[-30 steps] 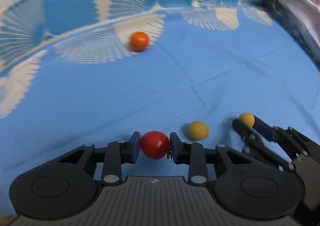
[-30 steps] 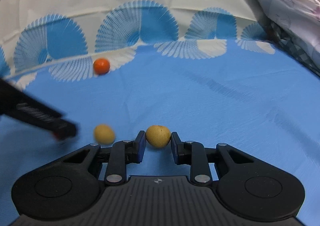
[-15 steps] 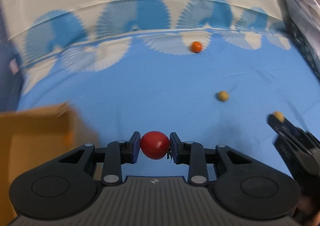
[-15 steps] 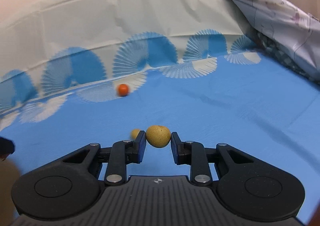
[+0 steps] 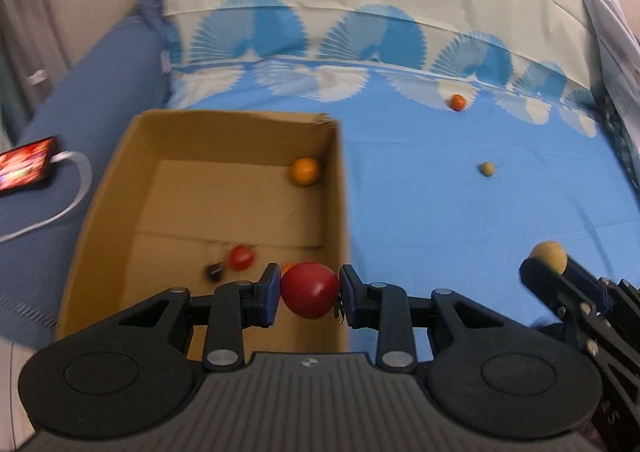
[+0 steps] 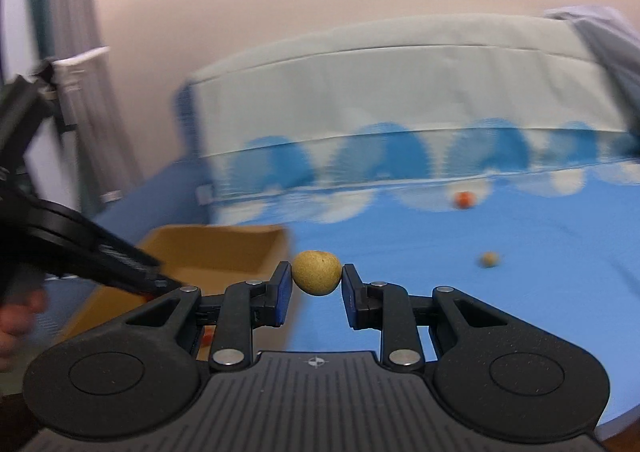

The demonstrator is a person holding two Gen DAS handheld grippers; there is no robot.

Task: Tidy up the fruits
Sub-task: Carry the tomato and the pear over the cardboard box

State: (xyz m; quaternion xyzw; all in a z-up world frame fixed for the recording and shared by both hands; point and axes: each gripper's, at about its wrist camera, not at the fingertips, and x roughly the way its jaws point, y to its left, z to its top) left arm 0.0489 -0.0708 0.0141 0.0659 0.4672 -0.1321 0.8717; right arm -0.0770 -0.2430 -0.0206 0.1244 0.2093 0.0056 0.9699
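Observation:
My left gripper is shut on a red tomato and holds it above the near right corner of an open cardboard box. Inside the box lie an orange fruit, a small red fruit and a small dark item. My right gripper is shut on a yellow-brown round fruit, held in the air right of the box; it also shows in the left wrist view. An orange fruit and a small yellow-brown fruit lie on the blue sheet.
A blue bedsheet with a fan-pattern border covers the bed. A phone with a white cable lies on the dark blue cover left of the box. A crumpled quilt lies at the right edge.
Both grippers have swung left with their fruits. The cardboard box has come fully into view under my left gripper. The loose fruits on the sheet now look farther away.

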